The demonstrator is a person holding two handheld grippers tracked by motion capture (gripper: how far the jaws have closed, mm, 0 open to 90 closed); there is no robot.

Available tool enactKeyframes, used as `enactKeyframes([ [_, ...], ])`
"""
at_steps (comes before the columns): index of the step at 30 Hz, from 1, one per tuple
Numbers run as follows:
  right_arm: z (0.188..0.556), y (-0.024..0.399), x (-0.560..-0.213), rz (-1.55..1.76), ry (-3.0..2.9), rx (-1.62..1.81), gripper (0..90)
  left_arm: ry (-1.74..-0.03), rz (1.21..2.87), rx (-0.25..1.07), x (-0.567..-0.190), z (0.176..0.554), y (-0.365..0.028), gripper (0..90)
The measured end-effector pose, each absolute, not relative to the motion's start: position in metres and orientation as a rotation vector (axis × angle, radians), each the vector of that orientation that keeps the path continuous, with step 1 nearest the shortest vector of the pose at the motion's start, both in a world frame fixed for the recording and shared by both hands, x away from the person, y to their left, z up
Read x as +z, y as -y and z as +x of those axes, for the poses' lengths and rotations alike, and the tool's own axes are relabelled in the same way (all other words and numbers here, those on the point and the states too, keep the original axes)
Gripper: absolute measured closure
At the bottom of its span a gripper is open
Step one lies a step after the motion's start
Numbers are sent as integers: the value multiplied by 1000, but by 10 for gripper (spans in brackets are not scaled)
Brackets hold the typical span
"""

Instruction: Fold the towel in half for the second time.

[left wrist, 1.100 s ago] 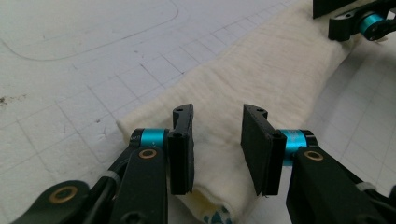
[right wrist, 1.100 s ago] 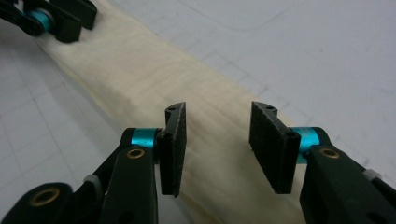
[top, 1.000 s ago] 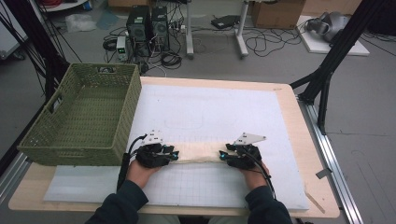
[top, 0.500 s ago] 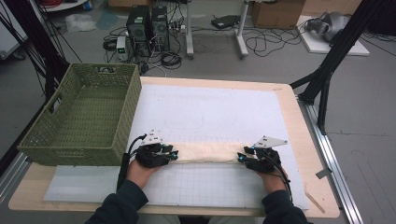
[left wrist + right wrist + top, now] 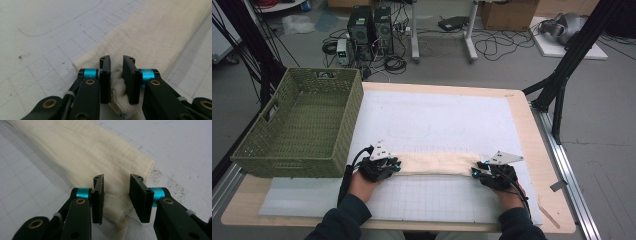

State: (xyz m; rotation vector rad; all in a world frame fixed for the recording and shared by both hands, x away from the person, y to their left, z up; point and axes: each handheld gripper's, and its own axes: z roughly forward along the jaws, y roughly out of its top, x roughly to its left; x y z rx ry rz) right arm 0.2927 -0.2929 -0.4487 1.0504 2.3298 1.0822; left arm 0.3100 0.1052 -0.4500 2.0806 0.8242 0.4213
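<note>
The bench [image 5: 532, 125] spreads wide under its white grid mat [image 5: 437, 125], and off at its left edge sits the green basket [image 5: 302, 125], nothing visible inside it. Across the near part of the mat lies the cloth [image 5: 437, 163] — a cream strip, folded long and narrow, running from one hand to the other.

The left tool [image 5: 396, 166] has the cloth's left end: seen along its own jaws [image 5: 116, 77], they have just been closing, and a bunched wad of fabric is squeezed between the pads, so call that end gripped. The right tool [image 5: 475, 172] sits at the other end, jaws also just closing; in its own view [image 5: 115, 197] the fabric fills the gap between the pads, the hem cord hanging out below — it looks clamped, though a shade looser than the left.

So the step in hand reads as the pinch at both ends, the strip pulled straight between them. My guess at the aim: another fold, or a lift toward the basket.

What the next move calls for — firm bites on both ends before anything rises, then both hands travelling together at matched height so the fold holds. If the right grip is thin, the layers could slide apart on the lift.
</note>
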Motion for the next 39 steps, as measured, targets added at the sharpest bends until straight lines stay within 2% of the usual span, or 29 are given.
enactKeyframes([
  [10,292,293,-448,1041,-2327,1080,625,-850,2057,417,-450,306,-108,747],
  [14,290,294,-446,1019,-2315,1093,540,-880,2001,404,-445,306,-117,645],
  [19,286,301,-432,1000,-2236,1193,483,-918,1824,369,-433,308,-137,509],
  [23,282,306,-420,987,-2160,1255,443,-905,1746,359,-428,309,-146,402],
  [31,280,320,-413,1045,-2055,1272,340,-924,1708,399,-423,308,-150,199],
  [39,281,326,-412,1086,-2016,1238,251,-904,1681,391,-422,308,-154,185],
])
